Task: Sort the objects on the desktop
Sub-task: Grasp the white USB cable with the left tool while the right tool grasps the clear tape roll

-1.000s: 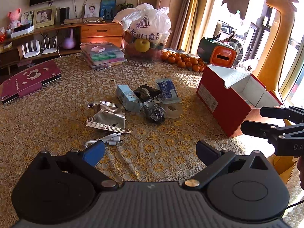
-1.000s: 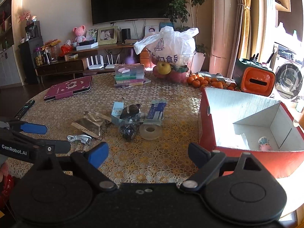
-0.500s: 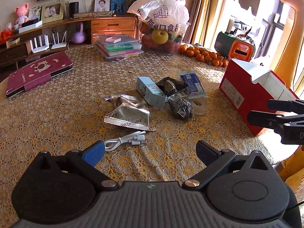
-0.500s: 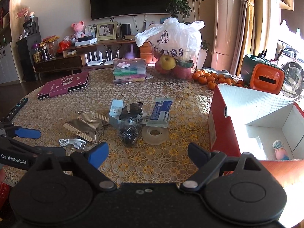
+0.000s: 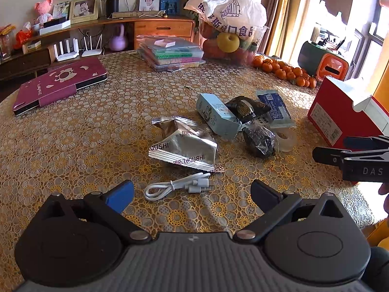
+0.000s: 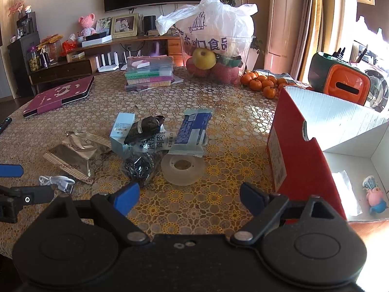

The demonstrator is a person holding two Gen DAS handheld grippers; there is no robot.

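Note:
A coiled white USB cable (image 5: 178, 185) lies just ahead of my left gripper (image 5: 192, 193), which is open and empty. Behind the cable sit a silver snack pouch (image 5: 186, 146), a light blue carton (image 5: 217, 115), a black mesh bag (image 5: 260, 138), a blue wrapper (image 5: 274, 108) and a clear tape roll (image 5: 287, 141). My right gripper (image 6: 189, 196) is open and empty, just short of the tape roll (image 6: 182, 168). To its right stands an open red box (image 6: 301, 155) holding a small pink and blue toy (image 6: 374, 197).
A maroon tablet case (image 5: 60, 85) lies far left. Stacked plastic cases (image 5: 170, 54), a fruit bowl under a white bag (image 5: 231, 24) and several tangerines (image 5: 284, 70) line the table's (image 5: 73, 146) back. An orange and green radio (image 6: 340, 80) stands beyond the box.
Both grippers have moved forward toward the pile. The white cable now lies right in front of my left gripper, and the tape roll sits closer to my right gripper.

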